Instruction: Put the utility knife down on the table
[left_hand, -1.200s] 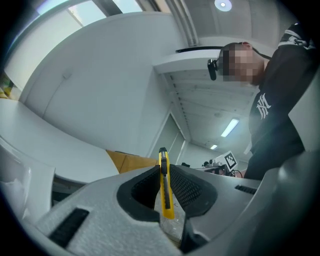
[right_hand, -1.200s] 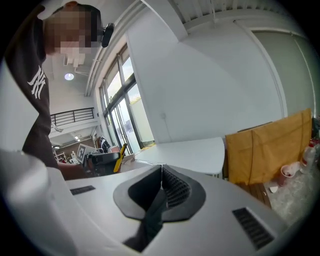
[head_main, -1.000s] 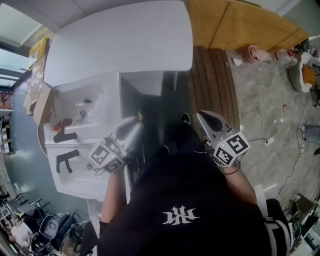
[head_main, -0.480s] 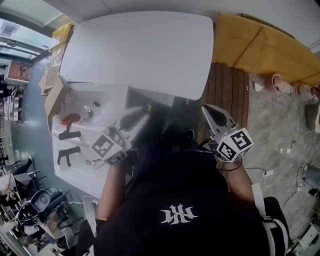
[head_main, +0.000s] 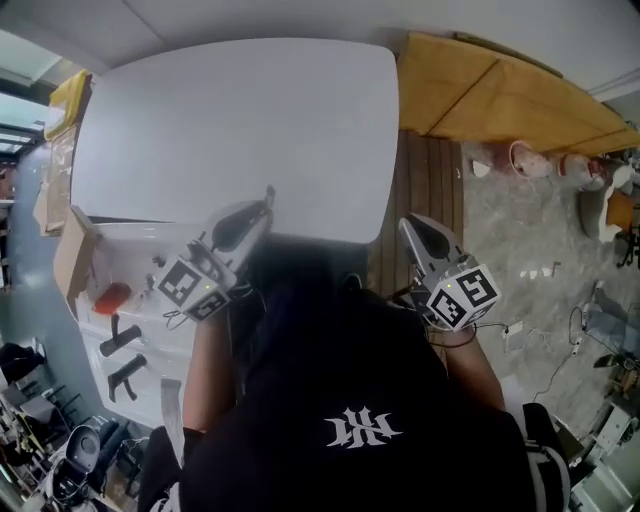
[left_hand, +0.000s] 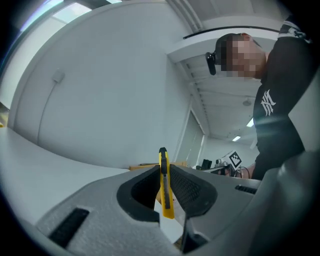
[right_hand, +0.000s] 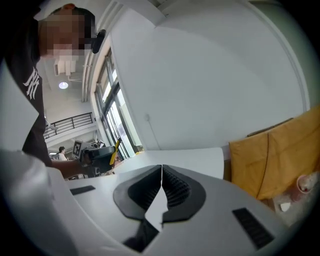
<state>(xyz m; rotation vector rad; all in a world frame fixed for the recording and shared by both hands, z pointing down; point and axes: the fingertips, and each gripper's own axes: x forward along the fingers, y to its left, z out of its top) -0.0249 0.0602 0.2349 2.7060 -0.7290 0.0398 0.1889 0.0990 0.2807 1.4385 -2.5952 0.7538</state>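
The white surface (head_main: 240, 120) fills the far half of the head view and is bare, so there is plenty of room to set something down. The left claw (head_main: 258, 215) hangs at its near edge, with its tips just over the white top. The right claw (right_hand: 161, 172) sits off to the right over the wooden floor strip (head_main: 430, 190). Its jaws are pressed together with nothing between them.

The left claw is clamped on the yellow knife (left_hand: 164, 195). The knife stands on edge between the ribbed pads, its dark-capped end poking up past the jaw tips and its other end hanging below them. It is in the air, not yet on the surface.

The step in hand looks to be the carry and lowering. It would be done best by taking the left claw further over the surface, well away from the near edge, so the knife cannot slide off. The claw should then come down until the knife's lower end is about touching, and tip so the knife lies along its length rather than dropping. The jaws should part slowly and only a little, because a thin body held on edge may roll flat once freed. The right claw is best kept where it is, clear of the path.
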